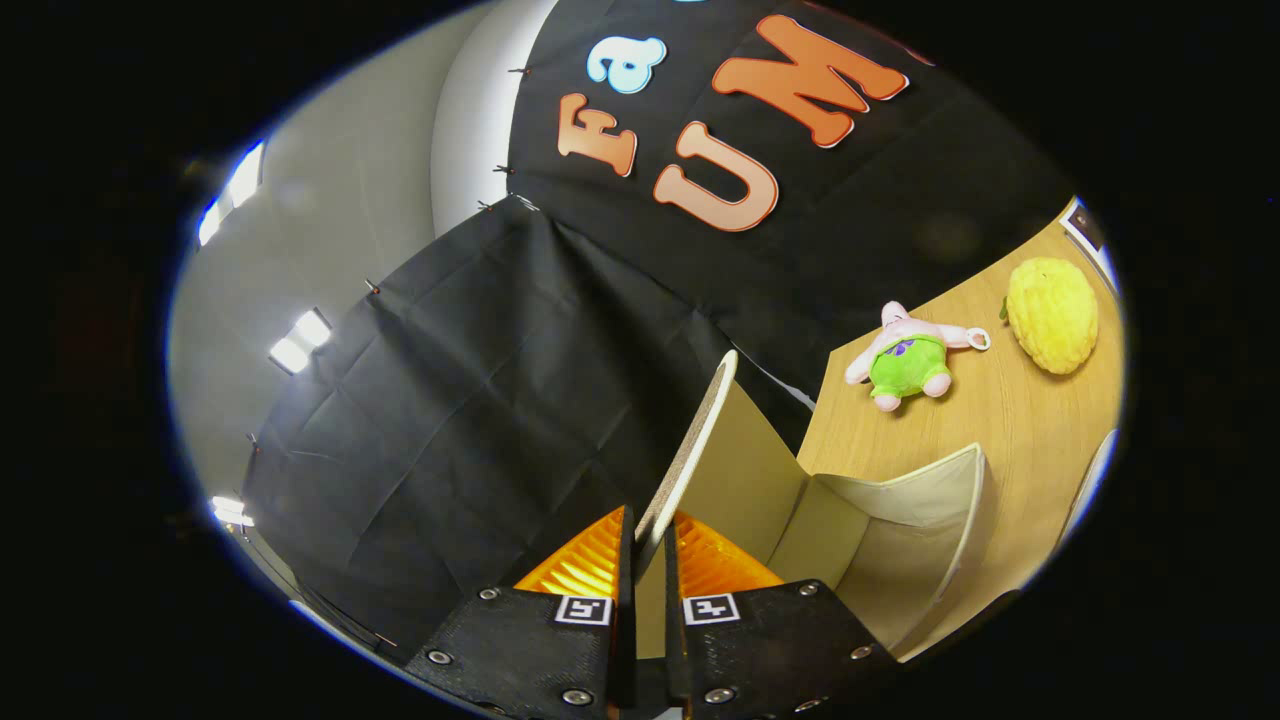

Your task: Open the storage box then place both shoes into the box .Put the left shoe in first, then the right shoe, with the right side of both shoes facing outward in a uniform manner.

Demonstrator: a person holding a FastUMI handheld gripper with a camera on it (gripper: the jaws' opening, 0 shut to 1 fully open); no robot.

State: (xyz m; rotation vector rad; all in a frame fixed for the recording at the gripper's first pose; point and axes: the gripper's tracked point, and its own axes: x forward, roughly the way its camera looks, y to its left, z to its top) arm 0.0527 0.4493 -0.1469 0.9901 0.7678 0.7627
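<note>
While the tongs (647, 545) are pinching the raised lid (690, 455) of the beige fabric storage box (900, 530), both fingers pressing its edge, the box is standing open on the wooden bench (1010, 420). Swinging the lid fully back without dragging the box seems wise. A plush starfish toy (908, 357) and yellow citron-like fruit (1052, 314) are lying beyond.

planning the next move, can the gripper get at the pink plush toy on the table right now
Probably not yet. The gripper is shut on the storage box lid, holding it raised. The pink plush toy lies on the table beyond the open storage box, so it must let go first.
</note>
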